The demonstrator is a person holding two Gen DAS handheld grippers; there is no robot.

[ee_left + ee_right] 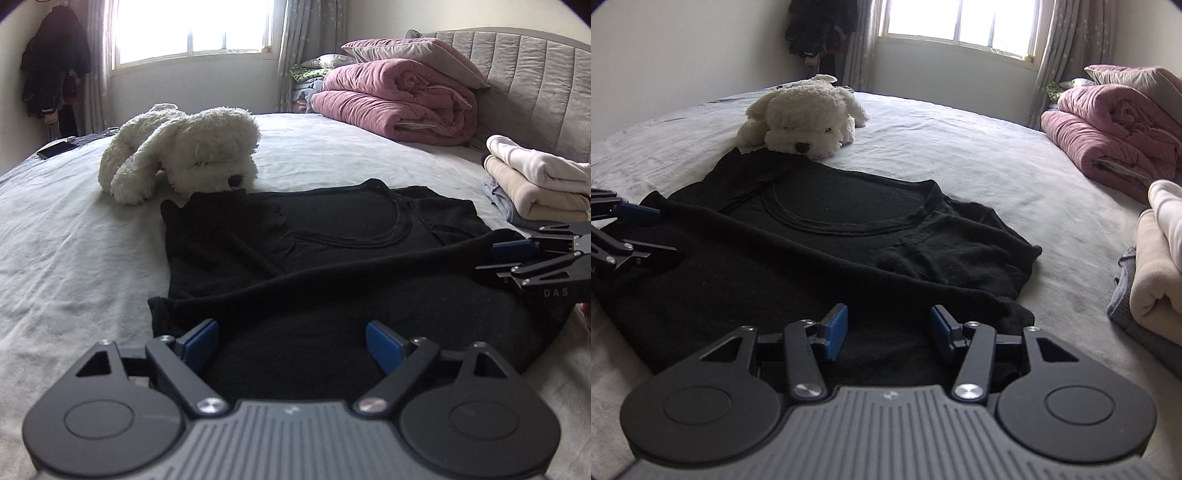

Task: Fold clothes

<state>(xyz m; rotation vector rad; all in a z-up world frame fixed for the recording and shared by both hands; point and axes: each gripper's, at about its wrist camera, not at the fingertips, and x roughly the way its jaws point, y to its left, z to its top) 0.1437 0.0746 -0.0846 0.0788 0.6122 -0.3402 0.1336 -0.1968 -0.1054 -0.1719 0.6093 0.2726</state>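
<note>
Left gripper [291,341] is angling downward over the near hem of the black shirt [314,236], its blue pads standing wide apart with nothing pinched between them. Right gripper [888,326] is tilting down likewise over the same near edge, its pads parted to a moderate gap and not pressing on the cloth. The shirt is lying on the grey bed sheet [74,229], its lower part folded up so that a thick fold edge is running across the body; the neckline is facing the far side.

Beyond it, the white plush dog [184,151] is resting with its muzzle touching the shirt's far sleeve. A stack of folded pale garments [535,177] is sitting to the right, near the shirt but apart from it. Further back, a folded pink quilt [399,103] is lying against the headboard.

The left view alone is showing what appears to be a phone [55,149] at the bed's far left edge; the headboard is likewise showing only there.
</note>
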